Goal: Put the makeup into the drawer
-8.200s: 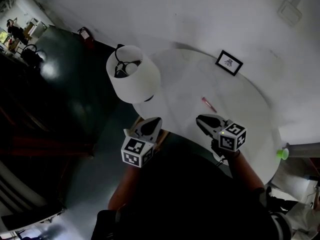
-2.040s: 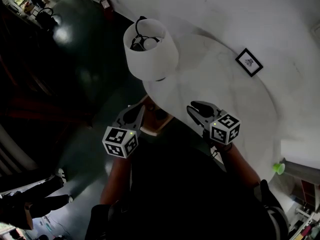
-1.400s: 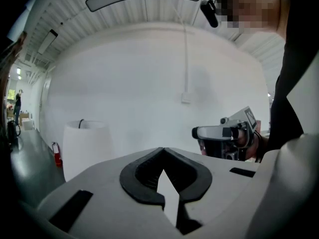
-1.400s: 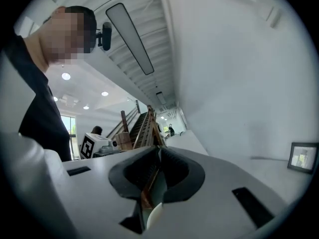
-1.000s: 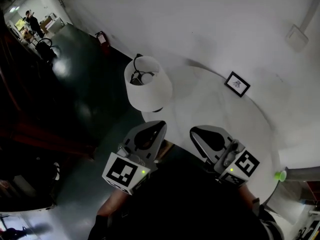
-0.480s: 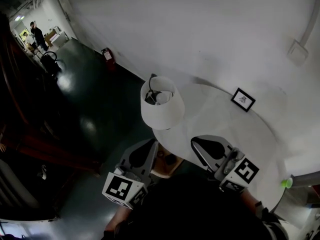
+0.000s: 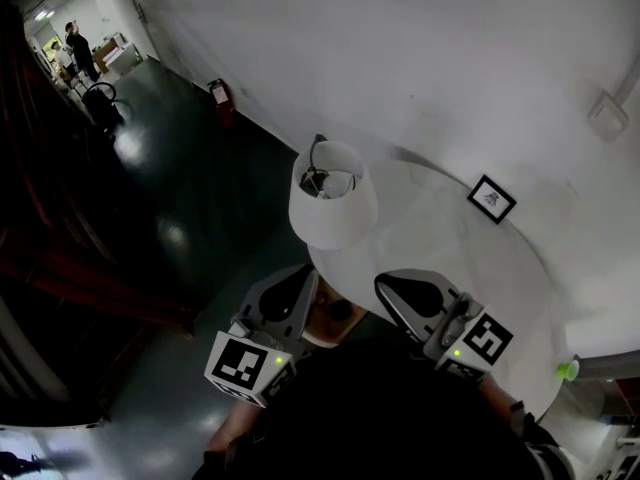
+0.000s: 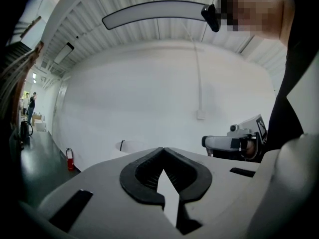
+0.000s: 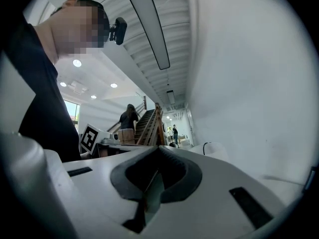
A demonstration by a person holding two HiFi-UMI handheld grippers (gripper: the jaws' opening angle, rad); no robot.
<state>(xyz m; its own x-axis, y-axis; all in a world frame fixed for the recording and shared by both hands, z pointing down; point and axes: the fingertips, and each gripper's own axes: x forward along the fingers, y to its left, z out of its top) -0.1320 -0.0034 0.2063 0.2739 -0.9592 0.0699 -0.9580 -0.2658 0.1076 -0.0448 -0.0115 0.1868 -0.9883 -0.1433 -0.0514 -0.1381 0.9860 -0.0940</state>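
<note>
No makeup shows in any view. In the head view my left gripper [image 7: 307,278] and right gripper [image 7: 382,284] hang side by side at the near rim of the round white table [image 7: 480,268], both pointing level toward the wall. Between them a small brown wooden part [image 7: 330,318] peeks out under the table's rim; I cannot tell whether it is the drawer. The left gripper [image 8: 162,150] has its jaws together with nothing in them. So has the right gripper [image 9: 158,150]. Each gripper view catches the other gripper at its side.
A white-shaded lamp [image 7: 333,196] stands on the table's left part, just beyond the left gripper. A small black-framed picture [image 7: 492,199] leans at the table's far side by the white wall. A green object [image 7: 568,370] sits at the right rim. Dark floor lies to the left.
The head view has tilted up, so lamp and table sit further right. Both grippers sit lower in the picture and look smaller. The jaws stay together. The pink makeup stick seen earliest is gone from the table.
</note>
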